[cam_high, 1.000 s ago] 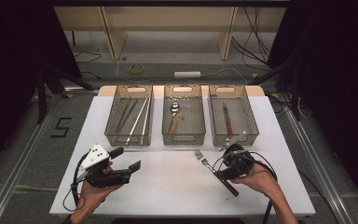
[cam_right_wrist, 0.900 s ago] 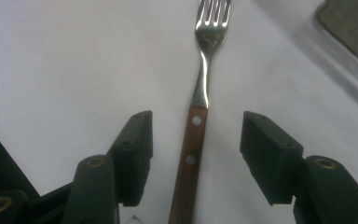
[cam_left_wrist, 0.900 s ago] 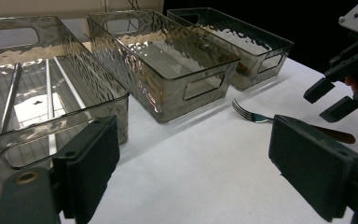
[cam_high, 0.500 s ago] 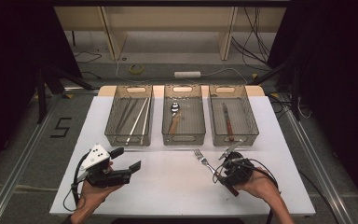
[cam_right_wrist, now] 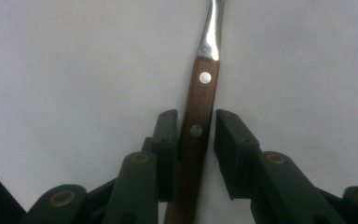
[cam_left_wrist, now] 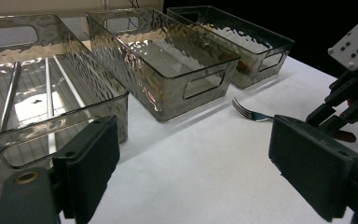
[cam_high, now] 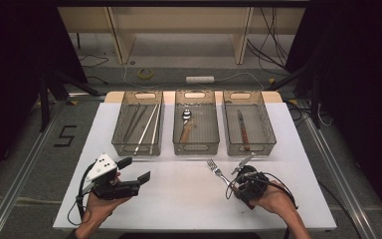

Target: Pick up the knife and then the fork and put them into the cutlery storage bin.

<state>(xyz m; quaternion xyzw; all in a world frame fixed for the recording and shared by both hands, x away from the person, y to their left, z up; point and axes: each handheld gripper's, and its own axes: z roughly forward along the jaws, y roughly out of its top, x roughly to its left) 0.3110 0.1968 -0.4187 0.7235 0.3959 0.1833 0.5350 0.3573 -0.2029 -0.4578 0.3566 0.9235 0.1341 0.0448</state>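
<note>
Currently the right hand sits low near the bench's [cam_high: 298,149] near-right corner, right tool [cam_right_wrist: 193,140] angled down over the fork [cam_high: 218,171]. Its jaws have just been closing and straddle the fork's wooden handle; left pad looks touching, right pad has a slim gap, so not clamped yet. Fork lies on the bench just in front of the middle bin [cam_high: 195,144]. Left tool [cam_high: 134,172] hovers by the near-left edge, released, wide apart, empty. Count: three bins, one fork, two tools.
</note>
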